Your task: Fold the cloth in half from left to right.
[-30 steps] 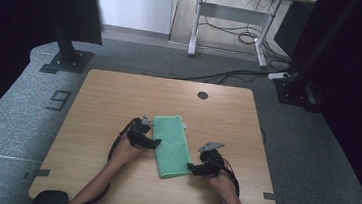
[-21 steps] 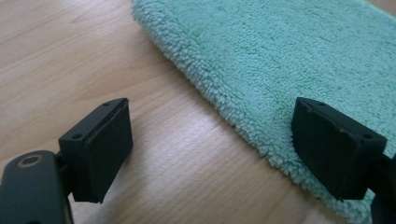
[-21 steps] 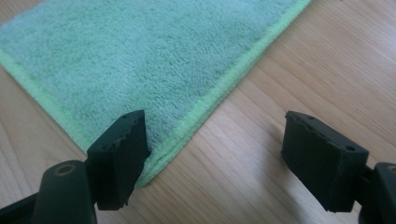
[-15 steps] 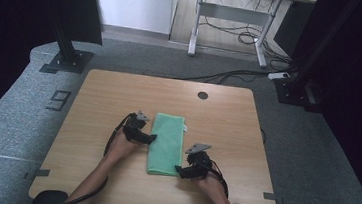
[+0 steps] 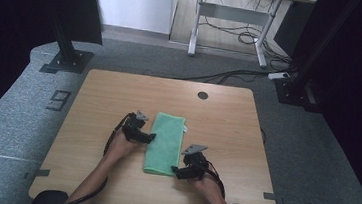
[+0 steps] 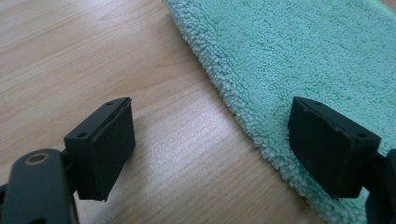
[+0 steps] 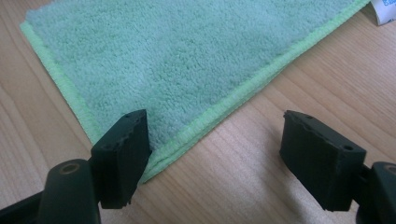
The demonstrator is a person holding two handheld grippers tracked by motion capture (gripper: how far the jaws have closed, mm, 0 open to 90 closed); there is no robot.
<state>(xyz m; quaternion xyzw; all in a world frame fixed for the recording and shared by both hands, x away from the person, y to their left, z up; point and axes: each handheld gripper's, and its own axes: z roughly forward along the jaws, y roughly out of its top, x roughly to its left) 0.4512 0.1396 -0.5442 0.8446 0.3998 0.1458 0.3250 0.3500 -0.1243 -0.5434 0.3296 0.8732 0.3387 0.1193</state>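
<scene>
I have the green towel (image 5: 165, 143) lying folded into a long strip on the table (image 5: 226, 131), so I judge the folding partly done, with at least one more fold left. My left gripper (image 5: 149, 138) sits at the strip's left edge, jaws wide and holding nothing, one over cloth and one over bare wood. My right gripper (image 5: 176, 171) straddles the near right corner, also wide apart and gripping nothing yet.

Quick count: one green towel (image 5: 165, 141) on one wooden table (image 5: 222, 121), two grippers, left (image 5: 151, 138) and right (image 5: 175, 171), plus one white desk (image 5: 238, 7) at the far side.
</scene>
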